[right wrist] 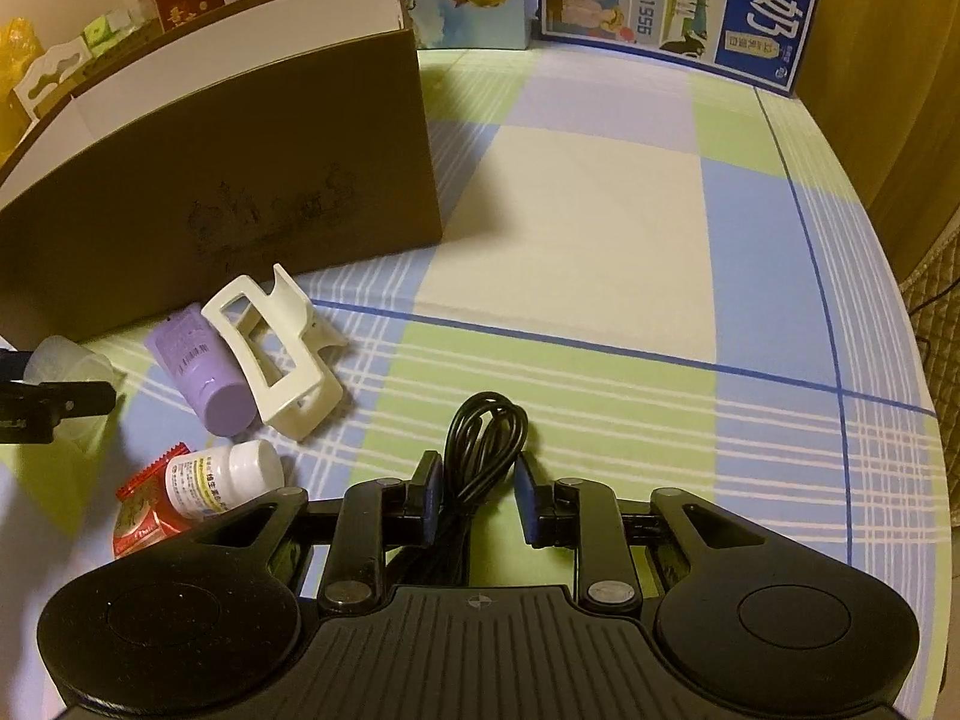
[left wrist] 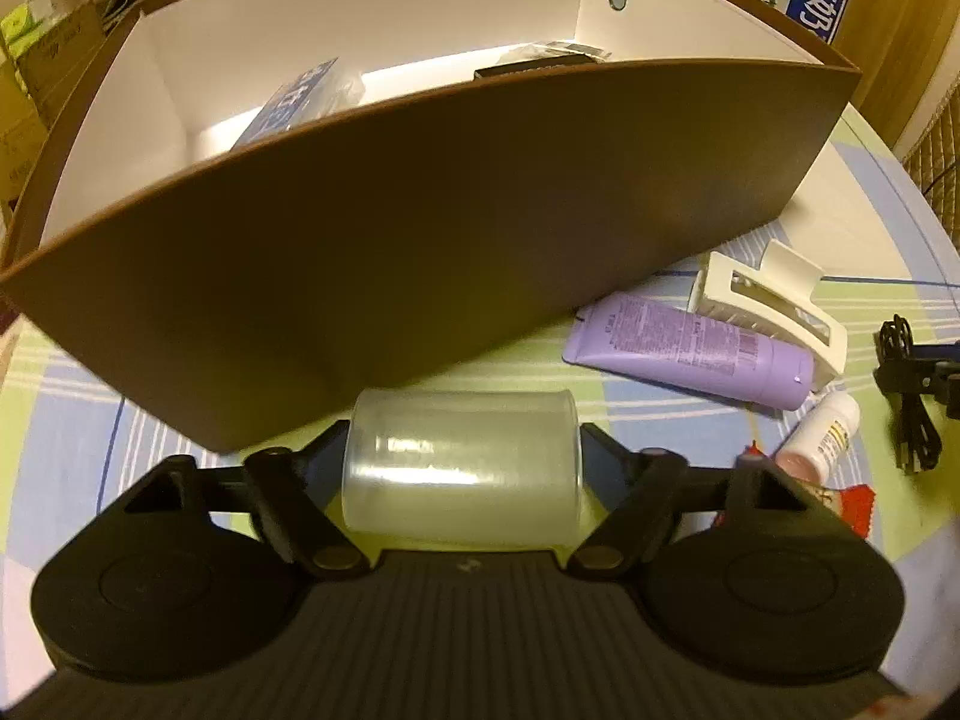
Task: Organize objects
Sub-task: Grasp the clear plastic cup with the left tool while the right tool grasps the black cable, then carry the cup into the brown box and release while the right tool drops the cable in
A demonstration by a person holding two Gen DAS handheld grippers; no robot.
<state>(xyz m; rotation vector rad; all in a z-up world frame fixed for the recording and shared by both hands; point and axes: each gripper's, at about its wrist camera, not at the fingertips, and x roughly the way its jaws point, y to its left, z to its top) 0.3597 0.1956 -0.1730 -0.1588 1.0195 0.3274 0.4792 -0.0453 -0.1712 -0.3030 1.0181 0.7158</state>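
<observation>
Two things are in hand at once. The left gripper (left wrist: 462,456) is clamped across a clear plastic cup (left wrist: 461,468) lying sideways between its fingers, just in front of the brown wall of the cardboard box (left wrist: 420,228). The right gripper (right wrist: 478,495) straddles a coiled black cable (right wrist: 480,450) that lies on the checked tablecloth (right wrist: 600,210); its jaws stand a little apart with the coil between them, one pad touching or nearly so — I cannot tell whether they have bitten yet.

The cup looks thin, light and smooth, so it would likely flex or crack under a hard squeeze and could slip if held loosely; the present hold across its middle seems sensible, with only moderate pressure. The cable is soft and floppy — taken by one strand it would probably uncoil and dangle, so the better hold is across the whole bundle where the loops lie together.

Still loose on the cloth, near the box's front wall, are a purple tube (right wrist: 201,366), a white hair clip (right wrist: 276,354) resting against it, a small white bottle (right wrist: 225,477) and a red packet (right wrist: 141,516). The tube should be squashy and best gripped near its stiff cap; the clip is rigid but openwork, so its solid spine is the place to pinch. The bottle is round and may roll.
</observation>
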